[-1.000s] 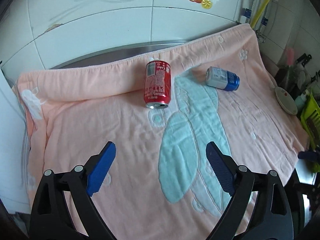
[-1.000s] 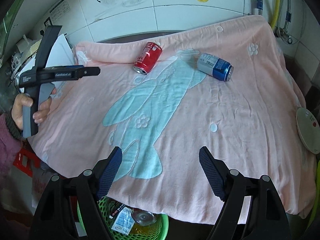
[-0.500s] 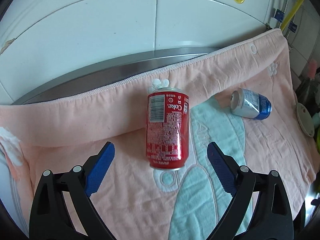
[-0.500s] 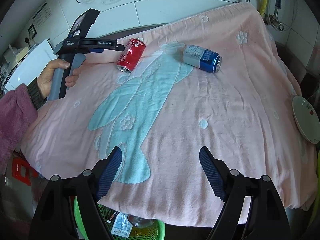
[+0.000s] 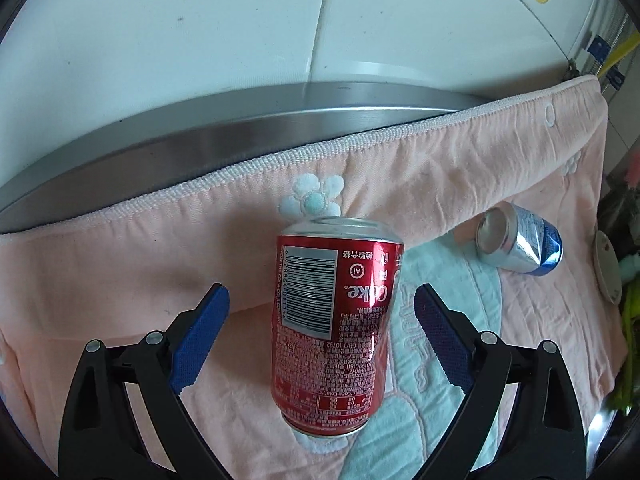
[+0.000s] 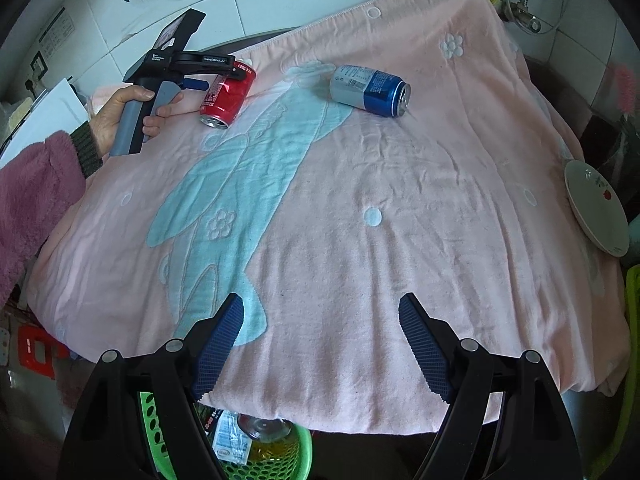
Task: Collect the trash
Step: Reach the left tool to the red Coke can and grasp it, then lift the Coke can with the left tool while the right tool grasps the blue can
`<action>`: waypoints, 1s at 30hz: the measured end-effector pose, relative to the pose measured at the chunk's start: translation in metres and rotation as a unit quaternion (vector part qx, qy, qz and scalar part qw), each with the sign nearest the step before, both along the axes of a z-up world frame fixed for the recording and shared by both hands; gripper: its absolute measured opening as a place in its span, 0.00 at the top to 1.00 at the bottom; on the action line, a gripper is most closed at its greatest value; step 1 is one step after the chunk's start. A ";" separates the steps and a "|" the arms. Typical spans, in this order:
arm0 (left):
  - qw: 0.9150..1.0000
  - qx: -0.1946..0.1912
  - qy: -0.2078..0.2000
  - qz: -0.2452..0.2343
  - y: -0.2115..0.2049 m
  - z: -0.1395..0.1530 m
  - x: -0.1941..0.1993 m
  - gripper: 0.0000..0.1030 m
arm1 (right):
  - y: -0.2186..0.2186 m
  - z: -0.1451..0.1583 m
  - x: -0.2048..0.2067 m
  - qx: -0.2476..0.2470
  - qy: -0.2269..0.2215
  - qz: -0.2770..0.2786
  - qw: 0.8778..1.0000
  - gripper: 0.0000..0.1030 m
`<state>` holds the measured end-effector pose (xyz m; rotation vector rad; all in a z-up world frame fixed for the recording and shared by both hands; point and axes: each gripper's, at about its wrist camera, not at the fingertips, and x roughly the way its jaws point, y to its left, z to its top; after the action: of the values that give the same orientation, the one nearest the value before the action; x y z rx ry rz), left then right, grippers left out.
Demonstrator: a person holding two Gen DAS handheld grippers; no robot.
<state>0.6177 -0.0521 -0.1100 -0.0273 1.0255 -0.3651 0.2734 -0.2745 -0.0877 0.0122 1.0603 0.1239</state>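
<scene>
Red can (image 5: 336, 328) lay on its side on the pink terry towel (image 5: 460, 184), a smooth glossy aluminium cylinder with barcode and fine print facing up, open end toward the camera. Left tongs (image 5: 320, 332) were spread wide either side of the red can, ribbed blue pads (image 5: 200, 332) clear of the metal, nothing pinched. Just behind the red can: the towel's woven hem, then a brushed steel rim (image 5: 280, 120) and glossy white tiles. Well to the right of the red can lay a dented blue-and-silver can (image 6: 370, 90), also on its side. Right tongs (image 6: 320, 340) were spread too, empty, hanging over the towel's near edge far from the red can, above a green perforated plastic basket (image 6: 296, 456) holding wrappers. A fuzzy mauve sleeve (image 6: 32, 200) and hand (image 6: 120, 112) gripped the left tool's grey handle.
</scene>
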 end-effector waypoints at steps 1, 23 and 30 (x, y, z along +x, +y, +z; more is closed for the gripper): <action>1.000 -0.009 0.004 -0.003 0.000 -0.001 0.001 0.12 | -0.001 0.000 0.000 0.000 0.001 -0.002 1.000 0.25; 0.999 -0.013 -0.013 -0.029 -0.001 0.000 -0.035 0.42 | 0.023 0.005 0.027 0.005 -0.013 0.035 0.999 0.25; 0.999 -0.024 -0.022 -0.033 0.022 0.013 -0.058 0.42 | 0.035 0.007 0.038 0.000 -0.016 0.055 0.998 0.25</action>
<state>0.5597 -0.0300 -0.0969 -0.0285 0.9764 -0.4494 0.3113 -0.2393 -0.0806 -0.0481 1.0292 0.2235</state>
